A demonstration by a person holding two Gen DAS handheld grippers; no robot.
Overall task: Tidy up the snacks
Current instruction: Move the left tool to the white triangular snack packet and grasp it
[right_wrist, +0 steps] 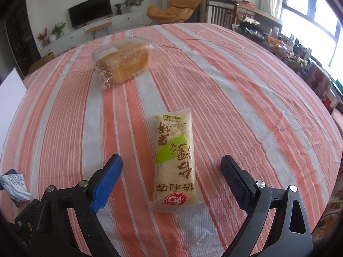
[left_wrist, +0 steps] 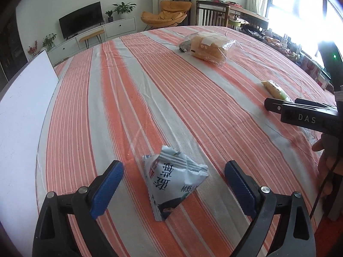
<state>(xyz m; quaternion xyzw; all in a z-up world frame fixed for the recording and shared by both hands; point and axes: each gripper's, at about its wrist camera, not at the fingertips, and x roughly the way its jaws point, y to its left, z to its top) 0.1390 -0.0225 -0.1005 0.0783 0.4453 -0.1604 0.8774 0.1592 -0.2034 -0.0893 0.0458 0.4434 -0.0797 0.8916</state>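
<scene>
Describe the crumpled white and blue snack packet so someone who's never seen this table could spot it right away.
Start at the striped orange and grey tablecloth. At its near edge, between the open left gripper's blue pads, lies the white and blue packet, untouched. Unlike the clear-wrapped bread loaf and the long green-labelled rice cracker pack, it is crumpled, opaque and tent-shaped.

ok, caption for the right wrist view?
Open right gripper poised over a rice cracker packet on the striped tablecloth.

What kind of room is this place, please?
Most likely a home living room: a television on a low white cabinet, an orange lounge chair, and potted plants behind the striped tablecloth.
</scene>
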